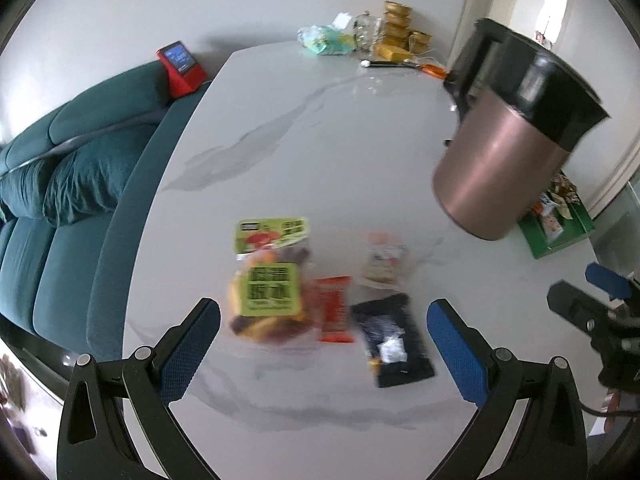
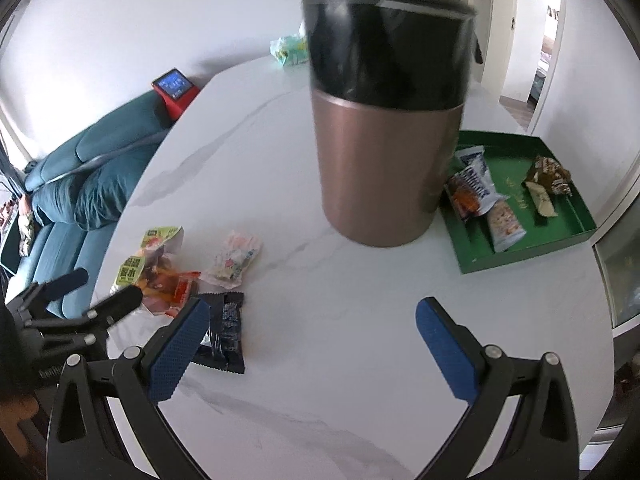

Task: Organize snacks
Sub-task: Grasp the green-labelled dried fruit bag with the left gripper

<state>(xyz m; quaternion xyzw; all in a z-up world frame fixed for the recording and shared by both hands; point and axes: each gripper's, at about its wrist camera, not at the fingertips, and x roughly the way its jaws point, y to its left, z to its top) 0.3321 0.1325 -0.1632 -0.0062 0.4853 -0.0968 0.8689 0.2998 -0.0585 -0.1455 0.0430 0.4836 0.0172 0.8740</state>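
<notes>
Blue-padded left gripper (image 1: 323, 344) hovers, jaws wide and empty, over loose snack packets (image 1: 320, 304) lying between them; the right gripper (image 2: 312, 344) likewise gapes empty, green tray (image 2: 560, 236) ahead-right. Next, seemingly: descend, pinch one.

The table (image 2: 360, 320) is showing white with grey veining. The canister (image 2: 384, 176) is showing rose-bronze under a black top. The tray (image 2: 520, 258) at the right edge is showing green. The packet (image 2: 228, 332) is showing black, and the bag (image 1: 272, 292) lime green with black print.
</notes>
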